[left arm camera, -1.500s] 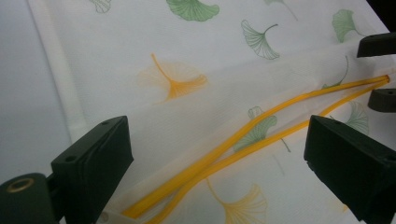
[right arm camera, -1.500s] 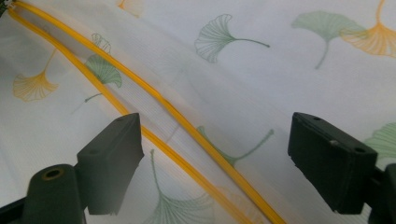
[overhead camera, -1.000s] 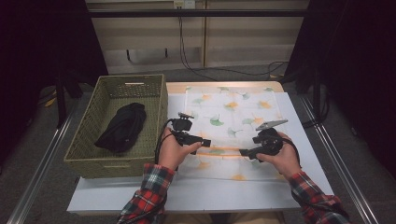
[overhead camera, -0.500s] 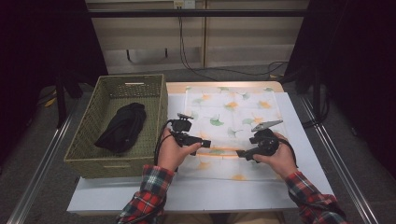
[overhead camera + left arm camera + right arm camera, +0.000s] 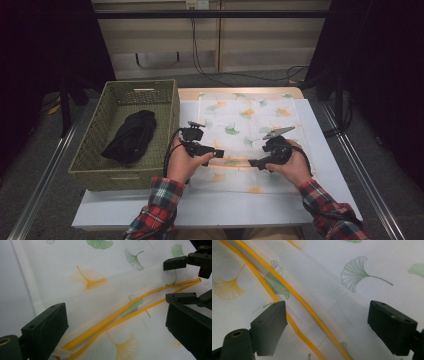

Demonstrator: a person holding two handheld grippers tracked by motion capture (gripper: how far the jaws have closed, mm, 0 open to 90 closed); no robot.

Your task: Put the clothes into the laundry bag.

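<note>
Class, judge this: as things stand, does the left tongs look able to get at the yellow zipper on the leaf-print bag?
Probably yes: the left tongs stand open astride the yellow zipper, with nothing between.

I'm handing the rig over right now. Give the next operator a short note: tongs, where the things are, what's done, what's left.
Left tongs: open, over the left part of the yellow zipper.
Right tongs: open, over its right part; neither grips anything.
White mesh laundry bag with ginkgo-leaf print: flat on the white table, zipper gaping slightly.
Black bundled garment: in the green woven basket, untouched.
Likely left: open the bag and put the garment in.
</note>
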